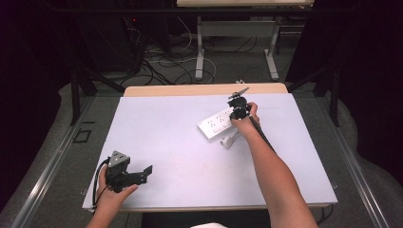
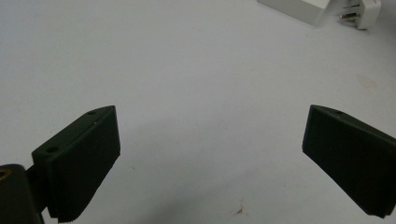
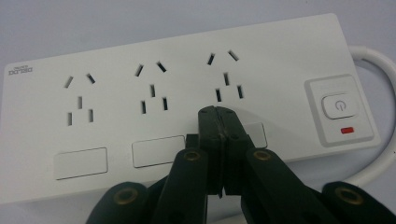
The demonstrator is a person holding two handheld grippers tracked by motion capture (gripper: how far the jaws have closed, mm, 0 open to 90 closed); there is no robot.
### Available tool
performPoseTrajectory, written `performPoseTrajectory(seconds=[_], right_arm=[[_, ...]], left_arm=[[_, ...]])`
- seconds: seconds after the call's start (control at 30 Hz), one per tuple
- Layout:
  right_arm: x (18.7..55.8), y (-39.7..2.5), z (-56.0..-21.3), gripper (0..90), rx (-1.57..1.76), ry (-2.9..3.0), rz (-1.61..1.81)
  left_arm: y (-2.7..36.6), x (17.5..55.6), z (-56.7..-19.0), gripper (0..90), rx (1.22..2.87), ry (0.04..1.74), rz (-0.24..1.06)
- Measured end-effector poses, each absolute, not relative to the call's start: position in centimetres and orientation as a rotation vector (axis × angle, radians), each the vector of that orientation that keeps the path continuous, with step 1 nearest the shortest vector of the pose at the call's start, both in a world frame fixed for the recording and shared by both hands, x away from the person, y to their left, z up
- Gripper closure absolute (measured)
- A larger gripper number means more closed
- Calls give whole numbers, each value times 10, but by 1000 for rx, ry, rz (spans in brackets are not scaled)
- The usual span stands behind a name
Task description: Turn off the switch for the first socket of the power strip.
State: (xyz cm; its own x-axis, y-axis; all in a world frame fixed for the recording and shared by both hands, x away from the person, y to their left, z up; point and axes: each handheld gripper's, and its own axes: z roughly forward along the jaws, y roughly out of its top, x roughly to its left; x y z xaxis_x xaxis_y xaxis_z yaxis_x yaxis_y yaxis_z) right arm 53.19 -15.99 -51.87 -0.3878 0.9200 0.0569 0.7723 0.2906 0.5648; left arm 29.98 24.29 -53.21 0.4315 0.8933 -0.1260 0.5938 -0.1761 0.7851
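A white power strip (image 1: 216, 124) (image 3: 177, 93) with three socket groups lies on the white table (image 1: 166, 137), right of centre. Its power button (image 3: 339, 106) has a red mark (image 3: 347, 130) below it. My right gripper (image 1: 235, 114) (image 3: 218, 112) is shut with nothing between its jaws, its tips just below the socket group nearest the button; whether they touch the strip I cannot tell. My left gripper (image 1: 148, 170) (image 2: 210, 140) stands open and empty low over the table's near left. A white plug (image 1: 227, 141) (image 2: 359, 11) lies beside the strip (image 2: 299, 9).
The strip's white cable (image 3: 378, 60) curves off past the button end. A wooden table edge (image 1: 204, 89) shows at the far side. Beyond it stand another table's legs (image 1: 200, 57) amid loose floor cables (image 1: 166, 66). Black frame posts (image 1: 74, 95) flank the table.
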Motion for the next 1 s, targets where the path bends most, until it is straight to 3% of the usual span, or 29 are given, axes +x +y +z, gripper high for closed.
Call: performPoseTrajectory(seconds=[1.0], right_arm=[[522,-172,-506,827,1568,2236,774]], left_arm=[[240,301,-532,41,1880,1251,472]])
